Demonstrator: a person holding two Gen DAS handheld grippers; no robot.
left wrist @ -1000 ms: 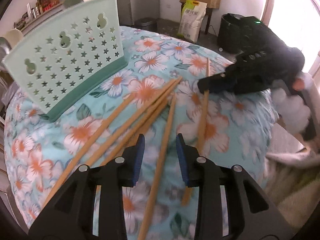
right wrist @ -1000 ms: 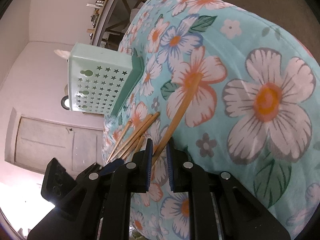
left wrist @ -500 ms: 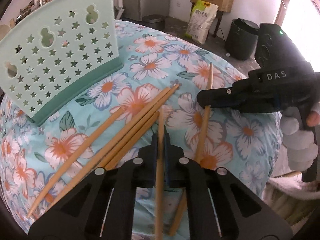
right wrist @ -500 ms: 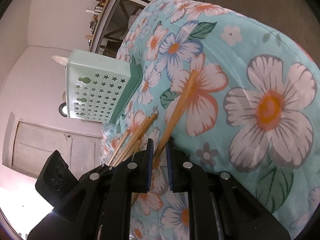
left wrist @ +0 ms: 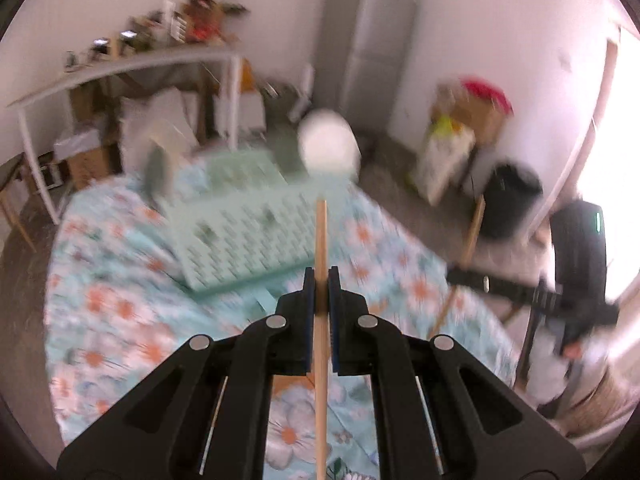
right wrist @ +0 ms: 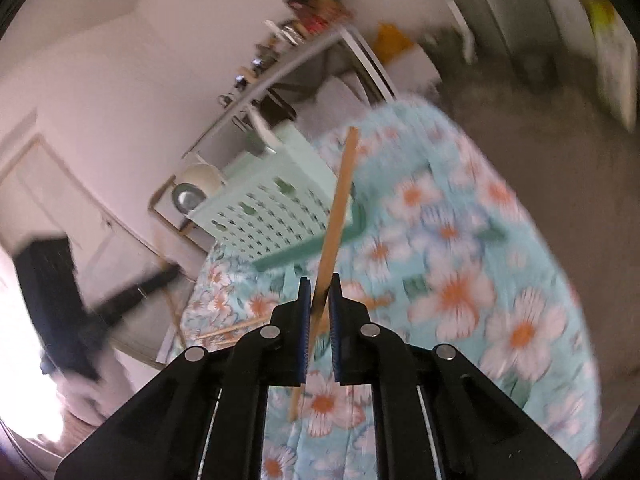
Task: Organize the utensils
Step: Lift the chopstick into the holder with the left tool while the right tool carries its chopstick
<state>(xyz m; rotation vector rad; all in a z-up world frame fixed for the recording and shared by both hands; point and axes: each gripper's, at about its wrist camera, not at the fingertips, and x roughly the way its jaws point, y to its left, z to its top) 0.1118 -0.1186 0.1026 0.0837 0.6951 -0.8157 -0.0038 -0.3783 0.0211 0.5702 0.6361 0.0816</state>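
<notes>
My left gripper [left wrist: 321, 276] is shut on a wooden chopstick [left wrist: 321, 236] and holds it up above the floral tablecloth [left wrist: 120, 304], pointing toward the mint-green star-holed utensil basket [left wrist: 244, 236]. My right gripper [right wrist: 320, 284] is shut on another wooden chopstick [right wrist: 340, 196], also lifted, in front of the same basket [right wrist: 272, 216]. The right gripper shows at the right of the left wrist view [left wrist: 480, 280]. A few chopsticks [right wrist: 236, 328] still lie on the cloth. Both views are motion-blurred.
The round table's edge [left wrist: 52, 264] drops to the floor on the left. A white shelf rack [left wrist: 132, 64], a grey cabinet [left wrist: 368, 40], boxes [left wrist: 472, 108] and a black bin [left wrist: 508, 200] stand behind the table.
The left gripper shut on a chopstick. Both grippers rose off the cloth with their chopsticks and now sit higher, facing the basket.
</notes>
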